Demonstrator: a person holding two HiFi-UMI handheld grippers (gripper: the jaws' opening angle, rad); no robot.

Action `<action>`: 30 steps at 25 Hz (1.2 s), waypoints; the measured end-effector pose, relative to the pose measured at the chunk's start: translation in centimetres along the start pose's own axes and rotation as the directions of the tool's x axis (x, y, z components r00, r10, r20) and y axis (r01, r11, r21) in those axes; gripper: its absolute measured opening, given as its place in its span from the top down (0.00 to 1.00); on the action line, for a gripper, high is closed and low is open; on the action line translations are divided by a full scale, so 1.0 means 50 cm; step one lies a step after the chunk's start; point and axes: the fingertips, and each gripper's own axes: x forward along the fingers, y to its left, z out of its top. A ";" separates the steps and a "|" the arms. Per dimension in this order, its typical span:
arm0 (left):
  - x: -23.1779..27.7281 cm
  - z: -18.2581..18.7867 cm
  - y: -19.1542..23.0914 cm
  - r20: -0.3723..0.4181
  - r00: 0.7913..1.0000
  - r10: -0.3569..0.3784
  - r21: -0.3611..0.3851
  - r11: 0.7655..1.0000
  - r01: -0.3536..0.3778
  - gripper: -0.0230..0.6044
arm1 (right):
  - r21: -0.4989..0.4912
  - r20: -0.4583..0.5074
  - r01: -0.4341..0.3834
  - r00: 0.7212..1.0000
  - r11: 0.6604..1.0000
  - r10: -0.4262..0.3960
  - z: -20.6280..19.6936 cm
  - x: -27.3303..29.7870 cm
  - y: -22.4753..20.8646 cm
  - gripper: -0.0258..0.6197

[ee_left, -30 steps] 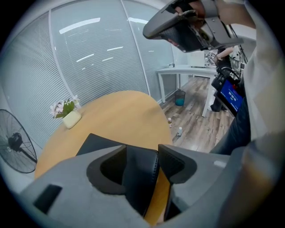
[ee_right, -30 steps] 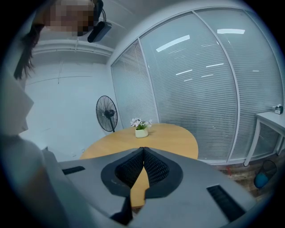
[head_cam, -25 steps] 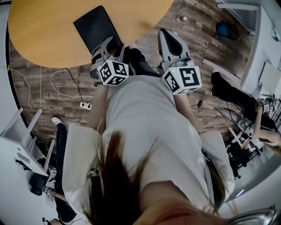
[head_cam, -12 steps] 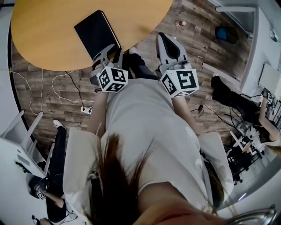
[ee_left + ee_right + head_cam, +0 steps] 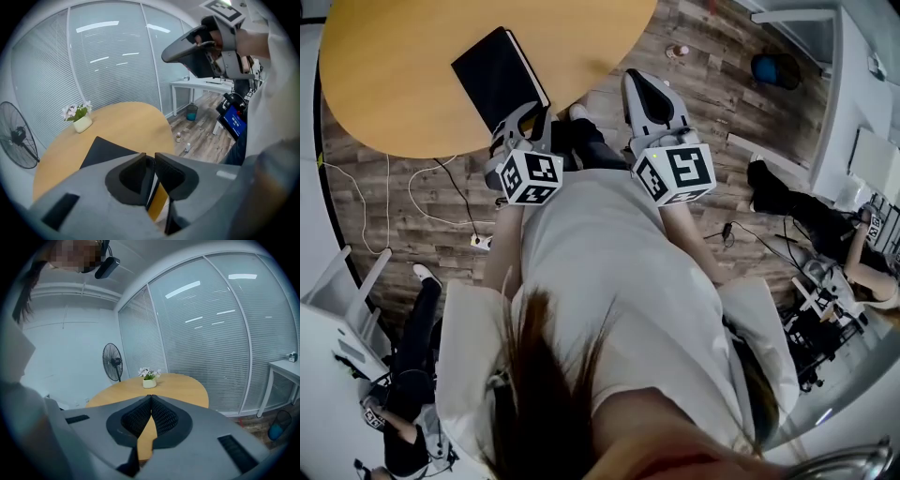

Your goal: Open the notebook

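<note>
A black notebook (image 5: 492, 70) lies closed on the round wooden table (image 5: 394, 66), close to its near edge. My left gripper (image 5: 528, 111) points down at the notebook's near right corner. In the left gripper view the notebook (image 5: 105, 152) lies just beyond the left gripper (image 5: 150, 157). Its jaws have just been closing and stand a narrow gap apart, with the notebook's edge in that gap. I see no pad pressing on it. My right gripper (image 5: 639, 82) hangs over the floor beside the table, shut and empty, its tips meeting (image 5: 151, 397).
A small white pot of flowers (image 5: 80, 122) stands at the table's far side, with a standing fan (image 5: 18, 140) behind it. Small bottles (image 5: 183, 143) and white cables (image 5: 441, 178) lie on the wood floor. A white desk (image 5: 853, 94) is at the right. Other people sit at lower left and far right.
The left gripper's jaws have drawn together at the notebook's near corner. The right gripper has stayed where it was.
</note>
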 end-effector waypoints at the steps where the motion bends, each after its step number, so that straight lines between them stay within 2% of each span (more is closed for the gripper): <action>1: -0.005 0.002 0.000 0.003 1.000 0.003 -0.007 1.000 -0.003 0.85 | 0.001 0.001 -0.003 1.000 1.000 0.003 0.001 0.000 0.001 0.96; 7: -0.017 0.028 0.005 0.031 0.999 0.015 -0.043 0.999 -0.013 0.86 | -0.010 0.006 -0.018 1.000 1.000 0.018 0.015 0.014 -0.008 0.96; 19: -0.077 0.034 0.026 0.084 0.993 0.079 -0.110 0.992 -0.070 0.88 | -0.036 -0.010 -0.096 0.995 0.995 0.096 0.017 0.043 0.054 0.96; 30: -0.130 0.018 0.064 0.115 0.980 0.160 -0.176 0.975 -0.138 0.89 | -0.061 -0.018 -0.146 0.989 0.987 0.146 0.015 0.067 0.112 0.96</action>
